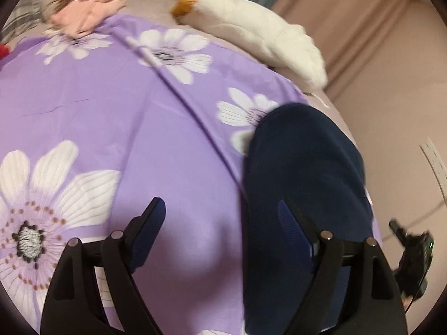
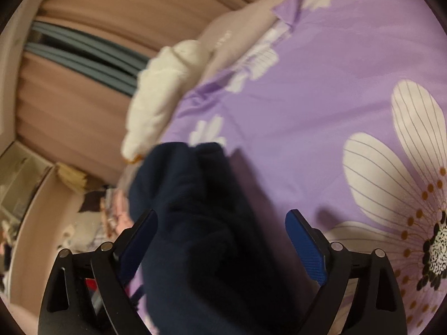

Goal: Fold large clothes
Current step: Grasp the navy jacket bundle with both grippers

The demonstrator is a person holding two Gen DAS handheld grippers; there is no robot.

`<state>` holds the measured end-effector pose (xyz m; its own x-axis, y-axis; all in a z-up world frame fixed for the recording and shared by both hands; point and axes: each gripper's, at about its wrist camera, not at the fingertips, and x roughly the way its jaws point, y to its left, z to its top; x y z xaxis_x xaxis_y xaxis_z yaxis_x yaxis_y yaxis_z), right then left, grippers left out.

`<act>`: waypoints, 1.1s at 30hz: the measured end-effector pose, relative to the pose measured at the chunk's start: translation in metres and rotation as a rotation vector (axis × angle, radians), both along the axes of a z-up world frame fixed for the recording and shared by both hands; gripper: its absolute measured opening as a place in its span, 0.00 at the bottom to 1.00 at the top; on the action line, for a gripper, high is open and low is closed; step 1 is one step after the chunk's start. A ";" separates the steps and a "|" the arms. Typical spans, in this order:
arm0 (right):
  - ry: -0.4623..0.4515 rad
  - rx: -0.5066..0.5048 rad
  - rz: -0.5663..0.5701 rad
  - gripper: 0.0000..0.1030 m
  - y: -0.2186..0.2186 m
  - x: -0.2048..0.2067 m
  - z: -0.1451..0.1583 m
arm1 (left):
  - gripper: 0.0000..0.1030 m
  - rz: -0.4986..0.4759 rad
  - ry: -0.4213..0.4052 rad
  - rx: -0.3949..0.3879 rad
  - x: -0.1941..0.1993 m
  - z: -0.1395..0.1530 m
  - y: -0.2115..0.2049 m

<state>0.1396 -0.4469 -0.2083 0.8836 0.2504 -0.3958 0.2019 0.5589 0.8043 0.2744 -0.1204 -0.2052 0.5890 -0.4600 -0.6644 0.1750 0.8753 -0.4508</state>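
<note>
1. Your left gripper point(image 1: 220, 220) stands wide open, pinching nothing. Between its pads point(image 1: 151, 223) lies only the purple floral bedspread point(image 1: 125, 111). The navy garment point(image 1: 301, 167) sits at about three o'clock, passing behind the right-hand finger, so I judge it is lying free rather than held.
2. Your right gripper point(image 2: 222, 240) is also spread wide. The navy garment point(image 2: 201, 223) lies bunched in the gap, nearer the eleven o'clock pad, with neither pad pressing it.
3. Both grippers angle down toward the bed, the left more steeply, which suits re-gripping an edge for the next fold.
4. Farther off, a white plush toy point(image 1: 265, 39) lies at one o'clock, and pink clothes point(image 1: 89, 14) at eleven.
</note>
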 end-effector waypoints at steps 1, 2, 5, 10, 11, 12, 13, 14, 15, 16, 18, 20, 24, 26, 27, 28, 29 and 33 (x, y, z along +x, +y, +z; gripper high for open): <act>-0.001 -0.012 0.020 0.97 0.003 0.003 0.001 | 0.84 -0.029 0.015 -0.017 0.000 -0.003 -0.005; 0.015 -0.018 0.043 0.97 0.006 0.008 0.000 | 0.84 -0.068 0.042 -0.041 0.000 -0.009 -0.015; 0.095 0.023 0.072 0.97 0.011 0.022 -0.017 | 0.88 -0.116 0.086 -0.065 0.000 -0.029 -0.037; 0.139 0.200 0.128 0.99 0.007 0.033 -0.057 | 0.98 -0.098 0.190 -0.283 0.011 -0.057 -0.037; 0.140 0.254 0.152 0.99 0.003 0.035 -0.065 | 0.99 -0.123 0.253 -0.363 0.017 -0.067 -0.036; 0.138 0.282 0.168 0.99 0.000 0.037 -0.068 | 1.00 -0.148 0.305 -0.424 0.023 -0.076 -0.035; 0.132 0.305 0.180 0.99 -0.003 0.038 -0.070 | 1.00 -0.157 0.304 -0.435 0.025 -0.078 -0.034; 0.131 0.318 0.181 0.99 -0.003 0.039 -0.071 | 1.00 -0.159 0.281 -0.420 0.025 -0.076 -0.034; 0.131 0.314 0.179 0.99 -0.002 0.040 -0.071 | 1.00 -0.155 0.262 -0.399 0.023 -0.073 -0.036; 0.129 0.293 0.173 0.99 0.002 0.042 -0.068 | 1.00 -0.146 0.242 -0.376 0.021 -0.069 -0.037; 0.119 0.267 0.159 0.99 0.006 0.039 -0.065 | 1.00 -0.135 0.215 -0.343 0.019 -0.063 -0.042; 0.103 0.261 0.155 0.99 0.007 0.038 -0.065 | 1.00 -0.153 0.232 -0.357 0.021 -0.062 -0.046; 0.079 0.276 0.205 0.99 0.004 0.032 -0.067 | 0.98 -0.186 0.244 -0.362 0.028 -0.059 -0.060; 0.083 0.258 0.259 0.99 0.010 0.030 -0.064 | 0.96 -0.206 0.213 -0.310 0.021 -0.053 -0.071; 0.081 0.243 0.267 0.99 0.012 0.029 -0.062 | 0.96 -0.206 0.195 -0.271 0.020 -0.049 -0.076; 0.075 0.225 0.271 0.99 0.014 0.028 -0.062 | 0.96 -0.204 0.182 -0.251 0.019 -0.049 -0.080; 0.076 0.230 0.268 0.99 0.012 0.029 -0.064 | 0.95 -0.200 0.177 -0.247 0.019 -0.049 -0.082; 0.089 0.272 0.285 0.99 0.007 0.033 -0.069 | 0.94 -0.199 0.214 -0.306 0.023 -0.061 -0.080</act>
<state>0.1723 -0.4401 -0.2770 0.7289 0.5868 -0.3528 0.1447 0.3716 0.9170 0.2977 -0.2001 -0.2662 0.3327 -0.7458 -0.5771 0.2014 0.6540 -0.7292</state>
